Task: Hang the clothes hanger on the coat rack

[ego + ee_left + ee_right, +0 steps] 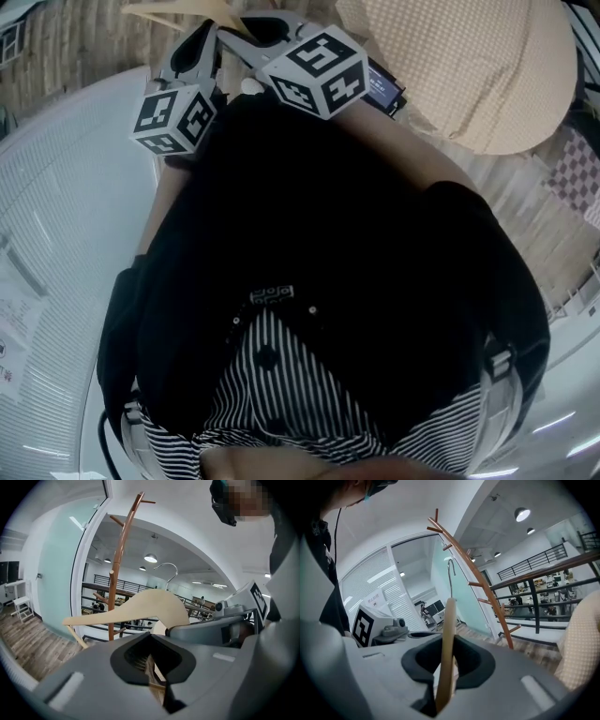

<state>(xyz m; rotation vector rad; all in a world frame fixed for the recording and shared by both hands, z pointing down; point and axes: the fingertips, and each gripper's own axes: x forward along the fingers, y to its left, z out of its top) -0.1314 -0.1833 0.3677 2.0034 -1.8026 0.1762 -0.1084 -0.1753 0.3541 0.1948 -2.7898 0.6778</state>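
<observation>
Since the hook must reach a peg, coat rack: upright ahead, well apart.
Clothes hanger: wooden, airborne between 2 grippers, hook upward.
Left gripper: jaws clamped on its wood, steadying.
Right gripper: jaws clamped on its edge, sharing control.
Hook: metal, free for a peg.

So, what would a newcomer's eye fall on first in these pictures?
First, the pale wooden clothes hanger, raised with the left hand-held gripper and the right hand-held gripper both shut on it. Next, the tall brown wooden coat rack that stands just beyond the hanger, near a glass wall.
</observation>
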